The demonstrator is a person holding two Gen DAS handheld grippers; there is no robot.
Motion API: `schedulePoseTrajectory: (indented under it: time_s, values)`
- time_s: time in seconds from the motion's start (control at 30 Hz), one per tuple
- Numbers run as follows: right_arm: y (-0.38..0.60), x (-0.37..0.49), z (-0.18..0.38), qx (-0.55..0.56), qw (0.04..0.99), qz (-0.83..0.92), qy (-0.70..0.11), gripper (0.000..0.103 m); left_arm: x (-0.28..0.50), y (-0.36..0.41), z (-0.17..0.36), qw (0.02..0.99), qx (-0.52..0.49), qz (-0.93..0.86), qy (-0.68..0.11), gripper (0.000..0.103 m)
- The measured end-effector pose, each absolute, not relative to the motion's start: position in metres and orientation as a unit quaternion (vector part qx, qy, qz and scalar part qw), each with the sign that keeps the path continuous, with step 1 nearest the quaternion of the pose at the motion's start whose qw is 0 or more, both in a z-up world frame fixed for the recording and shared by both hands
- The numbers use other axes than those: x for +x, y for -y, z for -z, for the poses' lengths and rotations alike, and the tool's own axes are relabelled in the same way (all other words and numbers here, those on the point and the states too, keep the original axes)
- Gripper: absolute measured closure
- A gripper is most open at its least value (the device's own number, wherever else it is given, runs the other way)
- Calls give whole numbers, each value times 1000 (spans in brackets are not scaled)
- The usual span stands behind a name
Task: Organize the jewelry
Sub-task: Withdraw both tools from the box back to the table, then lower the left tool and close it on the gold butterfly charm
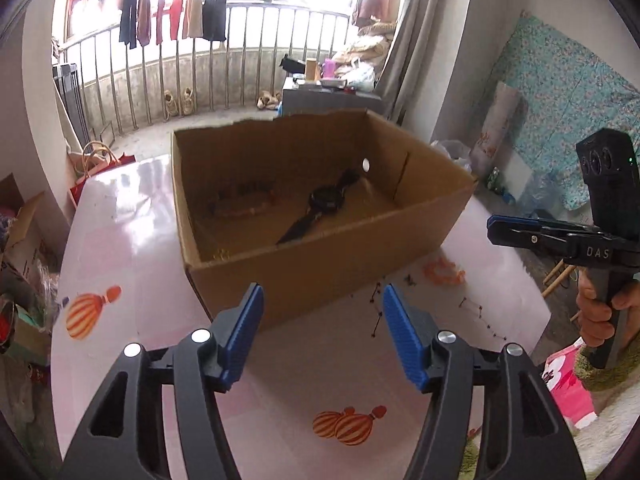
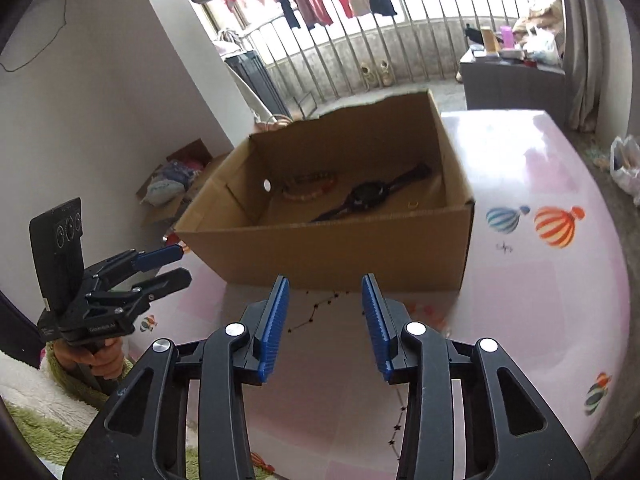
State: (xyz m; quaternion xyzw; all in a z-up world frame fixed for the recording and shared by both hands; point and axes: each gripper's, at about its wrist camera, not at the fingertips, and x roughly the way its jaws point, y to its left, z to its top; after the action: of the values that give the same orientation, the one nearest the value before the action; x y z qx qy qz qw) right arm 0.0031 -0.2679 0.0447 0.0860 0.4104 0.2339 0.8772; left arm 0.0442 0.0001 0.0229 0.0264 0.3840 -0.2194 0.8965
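- Left hand-held gripper (image 1: pixel 322 336): jaws parted, nothing btwn the pads. It hangs over the pink surface (image 1: pixel 132 232), just short of the cardboard box (image 1: pixel 320 276).
- Box interior, L to R in the left wrist view: beaded bracelet (image 1: pixel 244 202), then black watch (image 1: pixel 322 204). Small gold ring (image 2: pixel 413 204) sits near the front wall. So several pcs are already stowed, I judge.
- Still loose on the surface: thin dark chain necklace (image 1: pixel 424 312) in front of the box, and an orange bracelet (image 1: pixel 444 272) beside the box's corner.
- Right hand-held gripper (image 2: pixel 325 322): jaws moderately apart, empty, aimed down at the chain.
- Step in hand, as I read it: btwn drops, lining up the next pick.
- Next move needs: low approach, pads closing on the thin chain w/o dragging it, then a lift over the box rim.
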Motion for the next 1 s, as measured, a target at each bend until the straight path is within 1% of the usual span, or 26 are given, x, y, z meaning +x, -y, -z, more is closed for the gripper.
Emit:
schedulePoseTrajectory:
  time_s: [0.13,0.3,0.37,0.43,0.5,0.63,0.7,0.83,0.87,1.0]
  values:
    - [247,12,-12,55,873,-204,-440,66,51,20,23,886,71,185,-418,43]
    - [231,29,13,21,876,-167,-452,75,56,25,47,882,93,166,-431,43]
    - [229,34,22,10,877,-159,-454,79,57,26,50,883,98,164,-429,43]
    - [227,41,28,5,875,-155,-458,82,56,26,50,882,97,166,-430,43]
    - [223,47,32,-6,873,-147,-465,89,55,26,50,882,97,167,-430,43]
    - [218,51,32,-21,875,-145,-461,91,55,27,51,881,107,170,-427,43]
    - [215,51,31,-26,874,-149,-463,98,55,28,52,881,105,172,-427,43]
    - [209,50,30,-18,869,-161,-468,100,52,30,52,883,106,172,-424,43]
    - [208,49,30,-12,866,-165,-471,102,52,30,52,883,106,172,-425,43]
    - [204,45,31,24,855,-188,-484,102,48,25,53,883,97,179,-423,43]
